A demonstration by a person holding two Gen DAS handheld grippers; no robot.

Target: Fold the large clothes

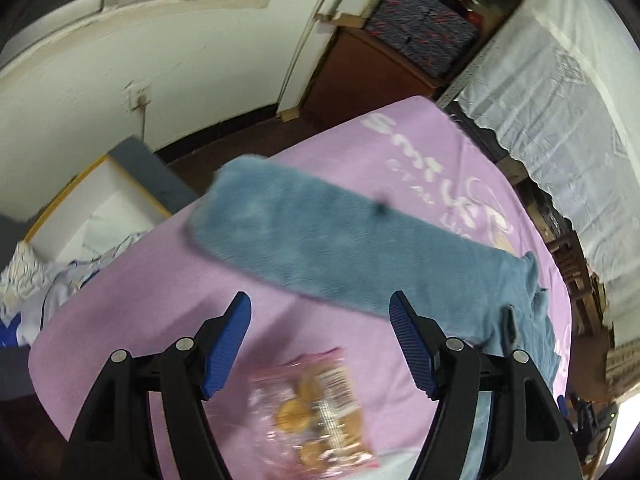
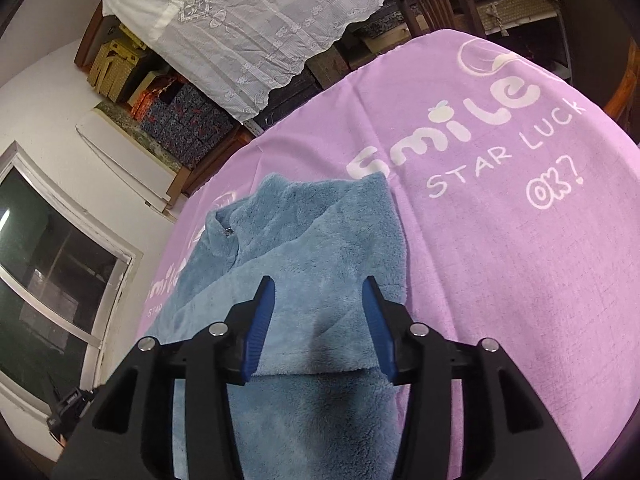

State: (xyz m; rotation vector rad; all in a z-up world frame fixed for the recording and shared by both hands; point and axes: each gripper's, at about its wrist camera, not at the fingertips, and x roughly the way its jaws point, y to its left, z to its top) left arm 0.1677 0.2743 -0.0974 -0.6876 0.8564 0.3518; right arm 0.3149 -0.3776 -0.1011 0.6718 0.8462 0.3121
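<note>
The blue fleece garment (image 2: 304, 248) lies folded on the lilac printed blanket (image 2: 500, 260) covering the desk. The right claw (image 2: 318, 320) hovers over it, spread, gripping nothing. The left claw (image 1: 320, 344) stands spread above a clear snack packet (image 1: 316, 408).

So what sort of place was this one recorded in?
Most likely a lived-in home room used for storage: a table under a pink blanket, a lace-covered shelf of patterned boxes, and a window in a scuffed white wall.

Blue fleece garment (image 2: 320, 248) – folded, flat on blanket (image 2: 500, 280)
</note>
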